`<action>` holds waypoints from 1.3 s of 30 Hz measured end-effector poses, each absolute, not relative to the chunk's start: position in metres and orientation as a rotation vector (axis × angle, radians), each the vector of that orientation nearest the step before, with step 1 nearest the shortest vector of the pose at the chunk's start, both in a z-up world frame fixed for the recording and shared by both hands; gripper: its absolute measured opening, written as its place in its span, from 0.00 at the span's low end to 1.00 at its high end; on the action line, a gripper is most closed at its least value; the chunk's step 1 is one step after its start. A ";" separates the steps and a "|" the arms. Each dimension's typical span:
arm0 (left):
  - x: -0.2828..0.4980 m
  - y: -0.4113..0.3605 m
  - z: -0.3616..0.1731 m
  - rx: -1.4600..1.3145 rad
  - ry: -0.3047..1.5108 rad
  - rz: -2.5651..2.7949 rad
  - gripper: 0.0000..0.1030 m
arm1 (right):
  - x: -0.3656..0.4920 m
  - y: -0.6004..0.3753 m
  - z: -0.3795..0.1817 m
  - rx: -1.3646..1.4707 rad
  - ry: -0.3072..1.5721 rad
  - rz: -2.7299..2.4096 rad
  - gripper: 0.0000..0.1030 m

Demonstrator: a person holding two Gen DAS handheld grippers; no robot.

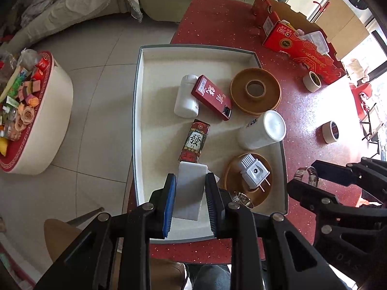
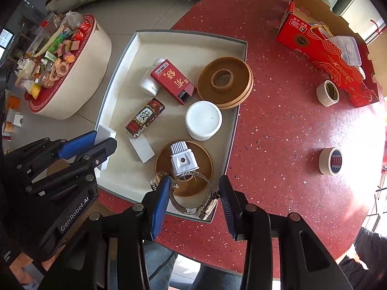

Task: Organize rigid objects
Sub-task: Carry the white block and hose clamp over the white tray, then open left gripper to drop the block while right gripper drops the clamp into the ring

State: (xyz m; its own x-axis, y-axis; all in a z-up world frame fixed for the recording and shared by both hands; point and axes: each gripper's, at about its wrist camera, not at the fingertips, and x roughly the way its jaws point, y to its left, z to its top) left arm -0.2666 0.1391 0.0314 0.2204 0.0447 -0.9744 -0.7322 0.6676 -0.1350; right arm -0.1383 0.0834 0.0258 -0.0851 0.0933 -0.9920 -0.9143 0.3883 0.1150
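Hose clamp (image 2: 191,193) is grasped in the right gripper (image 2: 193,200) jaws, white block (image 1: 191,188) in the left gripper (image 1: 191,200) jaws. Both should be lowered into bare tray (image 1: 154,96) space, well clear of the plug (image 1: 252,171), before being released.

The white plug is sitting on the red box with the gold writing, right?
No. The white plug sits on a round brown wooden dish in the tray. The red box leans on a white bottle. The right wrist view shows it.
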 end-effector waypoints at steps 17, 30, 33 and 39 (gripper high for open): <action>-0.259 0.143 0.016 -0.681 1.290 0.597 0.25 | -0.137 0.092 0.013 -0.811 1.429 1.005 0.41; -0.250 0.145 -0.004 -0.667 1.338 0.625 0.37 | -0.138 0.101 -0.014 -0.856 1.455 0.996 0.41; -0.256 0.151 -0.015 -0.670 1.405 0.667 0.73 | -0.133 0.101 -0.027 -0.864 1.493 0.993 0.46; -0.274 0.158 -0.008 -0.707 1.358 0.707 0.99 | -0.120 0.093 -0.008 -0.817 1.433 1.004 0.93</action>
State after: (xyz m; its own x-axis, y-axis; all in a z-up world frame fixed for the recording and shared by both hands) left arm -0.2736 0.1580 -0.0081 0.0809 0.0405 -0.9959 -0.7930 0.6079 -0.0397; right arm -0.1199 0.0927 -0.0081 -0.1106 0.0624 -0.9919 -0.9112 0.3921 0.1262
